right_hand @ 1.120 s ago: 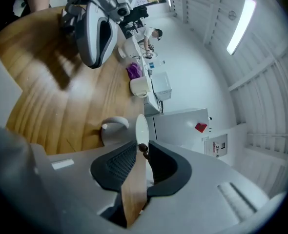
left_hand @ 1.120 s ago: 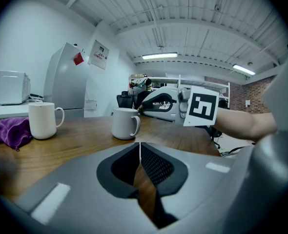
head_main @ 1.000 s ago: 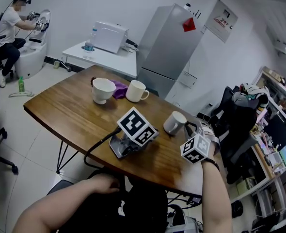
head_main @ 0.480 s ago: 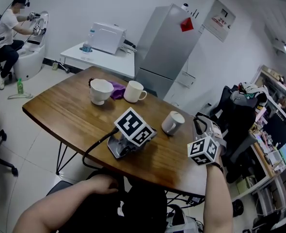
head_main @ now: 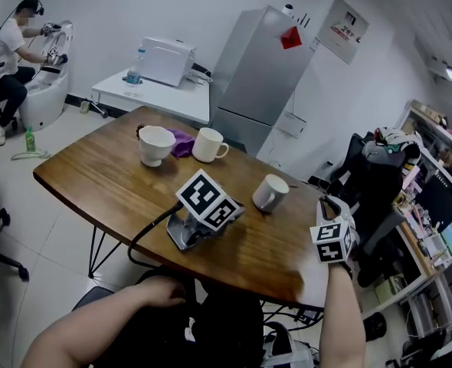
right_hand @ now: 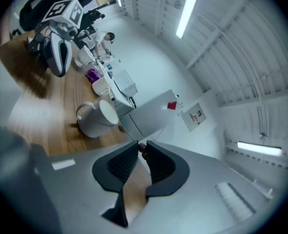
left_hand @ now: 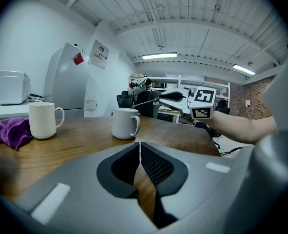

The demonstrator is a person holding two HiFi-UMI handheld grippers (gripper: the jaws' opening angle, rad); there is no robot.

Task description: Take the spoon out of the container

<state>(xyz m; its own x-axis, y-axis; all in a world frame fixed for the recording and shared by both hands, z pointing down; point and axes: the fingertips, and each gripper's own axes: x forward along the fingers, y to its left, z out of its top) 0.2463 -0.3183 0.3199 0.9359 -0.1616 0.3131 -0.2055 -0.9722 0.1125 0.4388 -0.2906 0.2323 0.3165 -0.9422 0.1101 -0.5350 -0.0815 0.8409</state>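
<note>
The thin metal spoon [right_hand: 129, 136] is out of the grey mug [head_main: 270, 192] and pinched by its handle end in my right gripper [right_hand: 141, 146], which is shut on it. The spoon's bowl points away from the jaws, toward the mug [right_hand: 97, 118]. In the head view my right gripper [head_main: 327, 205] hovers past the table's right edge. The left gripper view shows the spoon [left_hand: 144, 101] in the air, above and right of the mug [left_hand: 124, 123]. My left gripper [head_main: 230, 215] lies on the wooden table [head_main: 103, 182], shut and holding nothing [left_hand: 140, 145]; no hand holds it.
A white mug [head_main: 209, 144], a white cup [head_main: 155, 144] and a purple cloth [head_main: 181, 140] sit at the table's far side. A grey fridge [head_main: 264, 75] stands behind, an office chair [head_main: 371, 182] to the right. A person [head_main: 11, 44] sits far left.
My right gripper has pulled away from the grey mug to the right, past the table edge, with the spoon drawn out of the mug. The left gripper has stayed on the table.
</note>
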